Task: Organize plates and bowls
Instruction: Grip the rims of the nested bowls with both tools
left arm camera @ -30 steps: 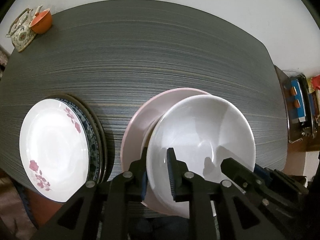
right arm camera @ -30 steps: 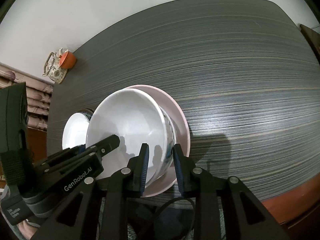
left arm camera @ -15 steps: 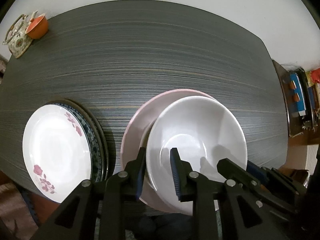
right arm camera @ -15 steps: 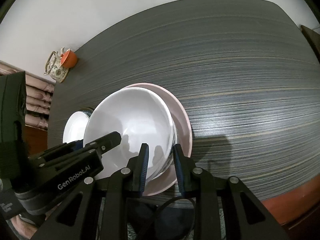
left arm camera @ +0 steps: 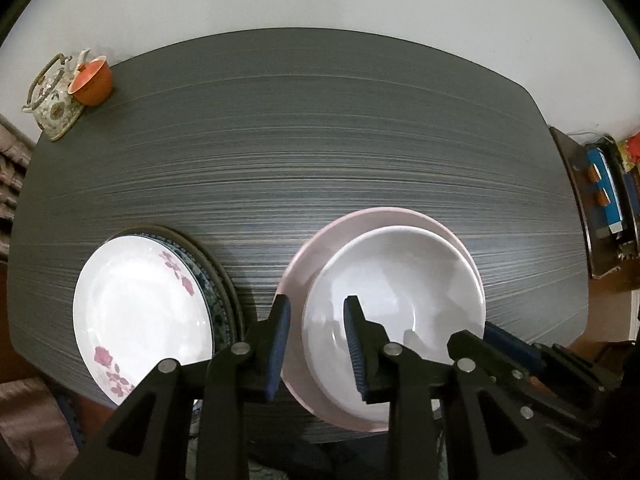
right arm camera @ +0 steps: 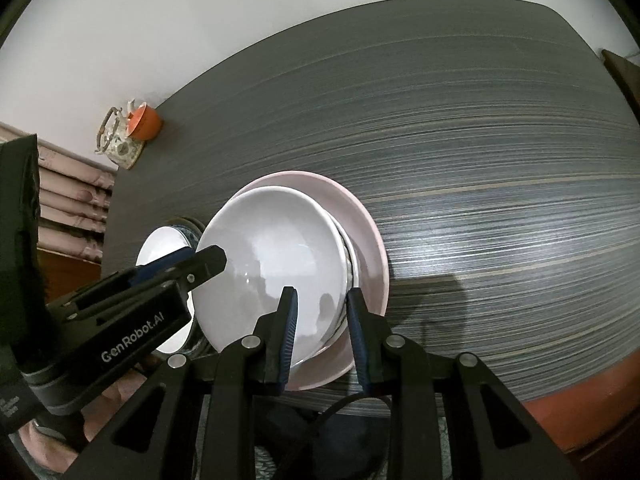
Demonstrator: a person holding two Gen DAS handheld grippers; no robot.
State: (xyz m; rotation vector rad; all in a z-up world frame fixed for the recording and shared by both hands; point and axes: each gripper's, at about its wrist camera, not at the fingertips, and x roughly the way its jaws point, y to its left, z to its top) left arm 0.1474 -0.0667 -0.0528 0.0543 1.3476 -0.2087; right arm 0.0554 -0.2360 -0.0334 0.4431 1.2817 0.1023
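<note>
Bowl (left arm camera: pixel 394 300) on pink plate (left arm camera: pixel 304 264) | left gripper (left arm camera: pixel 316 344) opening around rim | right gripper (right arm camera: pixel 322 334) pinches rim | you release gently.

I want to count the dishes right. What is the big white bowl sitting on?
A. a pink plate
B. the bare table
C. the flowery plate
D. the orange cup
A: the white bowl sits on the pink plate, whose rim shows all around it.
</note>
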